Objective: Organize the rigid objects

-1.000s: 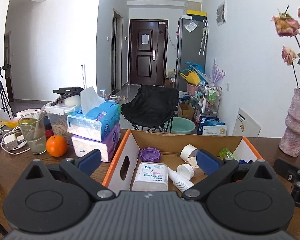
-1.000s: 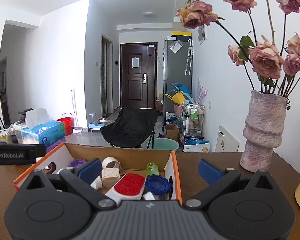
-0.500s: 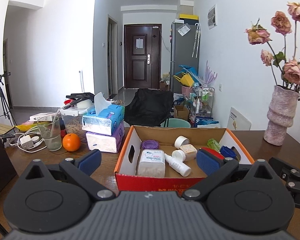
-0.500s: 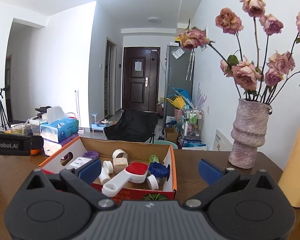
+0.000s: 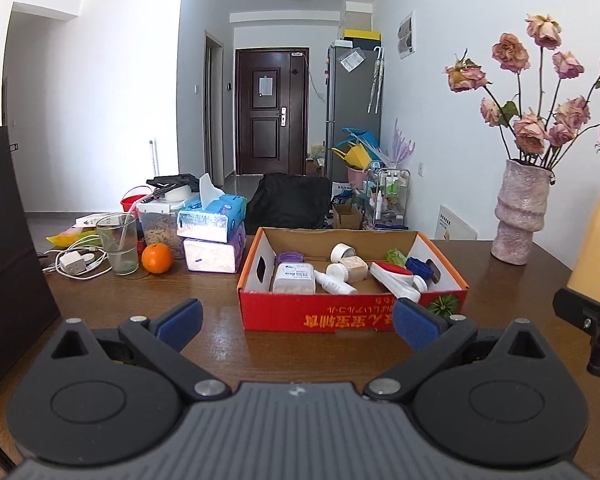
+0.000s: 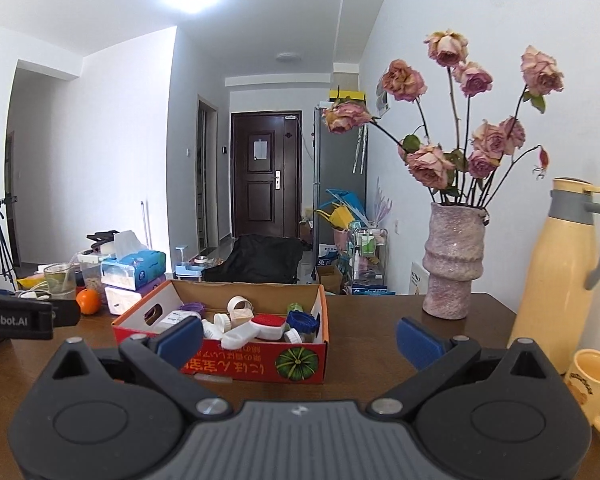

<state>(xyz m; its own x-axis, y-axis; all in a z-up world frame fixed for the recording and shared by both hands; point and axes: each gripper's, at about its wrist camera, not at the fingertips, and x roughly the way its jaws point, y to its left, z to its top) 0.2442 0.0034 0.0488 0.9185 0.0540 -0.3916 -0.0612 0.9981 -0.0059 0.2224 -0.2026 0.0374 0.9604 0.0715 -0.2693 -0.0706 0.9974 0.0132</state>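
The desk [image 5: 308,344] has a dark wood surface. At its left end: an orange [image 5: 157,258], a drinking glass [image 5: 118,244] just beside it, a white charger with cable [image 5: 73,262], and two stacked tissue packs [image 5: 214,236], the upper blue, the lower purple. At the right end: a textured pink vase [image 6: 452,264] holding dried roses [image 6: 428,164], a cream thermos jug [image 6: 562,276] with a grey handle, and a cream mug [image 6: 594,384] near the jug. Beyond the desk: a black folding chair [image 5: 290,202], a dark brown door [image 5: 272,110], a grey refrigerator [image 5: 354,108], and a tripod [image 6: 0,236] at far left.
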